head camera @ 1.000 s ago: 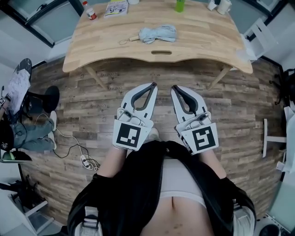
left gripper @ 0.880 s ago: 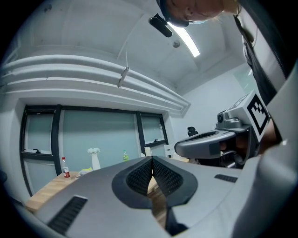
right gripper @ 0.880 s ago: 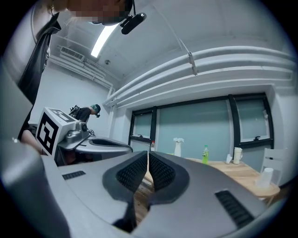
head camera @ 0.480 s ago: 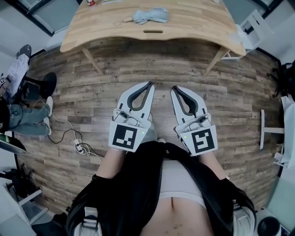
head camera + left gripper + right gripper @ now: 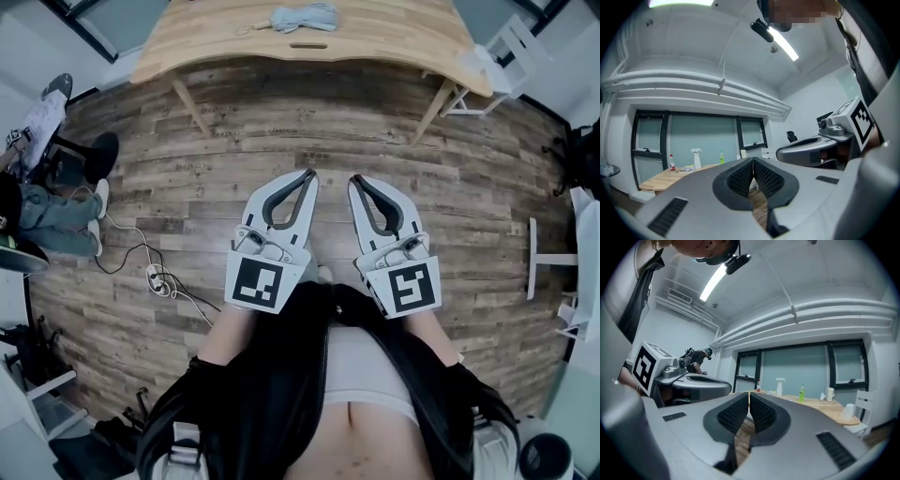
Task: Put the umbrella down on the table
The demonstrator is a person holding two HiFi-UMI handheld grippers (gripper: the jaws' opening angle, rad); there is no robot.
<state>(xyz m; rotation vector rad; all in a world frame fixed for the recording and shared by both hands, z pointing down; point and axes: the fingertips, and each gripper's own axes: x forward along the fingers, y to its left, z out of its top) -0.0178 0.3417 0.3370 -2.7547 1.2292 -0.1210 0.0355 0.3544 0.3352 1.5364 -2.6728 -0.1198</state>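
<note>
At the top edge of the head view, the pale blue folded fabric umbrella [image 5: 302,16] lay flat on the light wooden table [image 5: 394,37], close to its near edge, with its handle end towards the left. Nothing touched it, so the putting-down looked complete. In the centre of the frame, well apart from the table, the white left gripper [image 5: 309,174] and the white right gripper [image 5: 355,179] were held side by side in front of the person's waist, over the brown plank floor [image 5: 281,131]. Each gripper view showed its ribbed pads pressed together with nothing between them (only floor showed below the pads). That posture probably served as a rest, since nothing was left to carry.

By count there were two grippers, one umbrella and one table. In the right gripper view the far side of the table held one red-capped bottle [image 5: 758,385], one white vase [image 5: 779,386], one green bottle [image 5: 802,393] and one white mug [image 5: 828,393], all upright.
</note>
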